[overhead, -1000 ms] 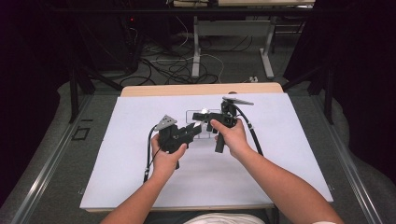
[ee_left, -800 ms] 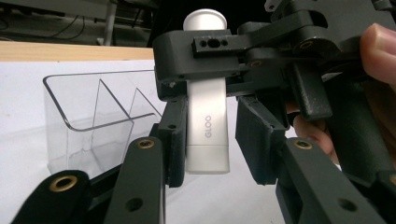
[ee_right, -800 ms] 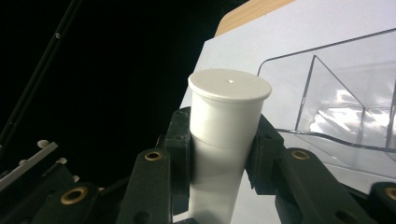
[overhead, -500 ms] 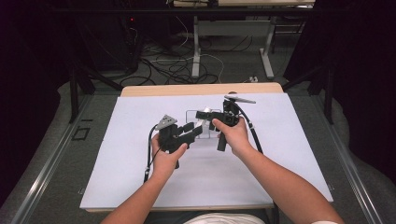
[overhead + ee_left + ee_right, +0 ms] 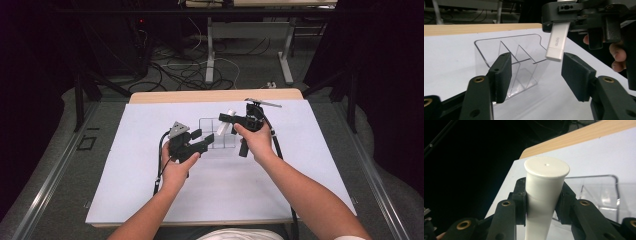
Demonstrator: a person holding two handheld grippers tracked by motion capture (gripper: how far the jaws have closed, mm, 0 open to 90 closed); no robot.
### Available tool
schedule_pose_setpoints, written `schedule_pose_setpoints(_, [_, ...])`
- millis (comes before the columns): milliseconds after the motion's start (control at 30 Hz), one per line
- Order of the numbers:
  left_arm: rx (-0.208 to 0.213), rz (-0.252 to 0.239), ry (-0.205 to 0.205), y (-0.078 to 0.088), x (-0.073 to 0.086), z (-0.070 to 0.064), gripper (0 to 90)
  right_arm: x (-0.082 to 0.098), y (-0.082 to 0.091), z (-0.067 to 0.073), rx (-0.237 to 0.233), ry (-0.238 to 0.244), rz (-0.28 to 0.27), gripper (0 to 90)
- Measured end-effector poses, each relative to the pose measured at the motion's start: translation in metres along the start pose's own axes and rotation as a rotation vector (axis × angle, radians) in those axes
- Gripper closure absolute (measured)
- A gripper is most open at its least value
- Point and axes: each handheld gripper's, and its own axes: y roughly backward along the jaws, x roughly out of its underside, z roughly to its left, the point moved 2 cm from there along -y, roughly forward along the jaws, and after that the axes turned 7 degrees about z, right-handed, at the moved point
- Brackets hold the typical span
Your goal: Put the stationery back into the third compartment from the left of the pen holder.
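A white tube (image 5: 557, 39) printed "GLOO" hangs tilted, cap end up, with my right gripper (image 5: 544, 201) shut on it near the cap. In the high view the tube (image 5: 220, 131) is held by that gripper (image 5: 228, 119) above a clear plastic organiser (image 5: 216, 140) with upright dividers. The tube's lower end hangs just above the organiser (image 5: 510, 56), near its right side in the left gripper view. My left gripper (image 5: 539, 75) is open just in front of the organiser, nothing between its pads. It sits left of and below the right gripper (image 5: 576, 11), and in the high view the left gripper (image 5: 202, 139) points at the organiser.
A white sheet (image 5: 150, 175) covers the table, whose wooden edge (image 5: 215, 95) shows at the far side. Beyond it the floor is dark, with cables (image 5: 185, 75) and desk legs. Both forearms come in from the bottom of the high view.
My right gripper has shifted slightly left with the tube, bringing it over the organiser. The left gripper has barely moved.
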Motion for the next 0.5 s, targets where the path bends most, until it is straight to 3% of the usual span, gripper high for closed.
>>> schedule_pose_setpoints(200, [-0.075, 0.013, -0.033, 0.002, -0.003, 0.009, 31.8, -0.005, 0.002, -0.002, 0.047, 0.057, -0.032, 66.4])
schedule_pose_setpoints(333, [-0.111, 0.021, -0.028, 0.003, -0.003, 0.014, 30.1, -0.009, 0.002, -0.005, 0.092, 0.093, -0.083, 66.4])
schedule_pose_setpoints(500, [-0.16, 0.025, -0.023, 0.005, -0.003, 0.018, 30.1, -0.01, 0.002, -0.009, 0.123, 0.107, -0.082, 66.3])
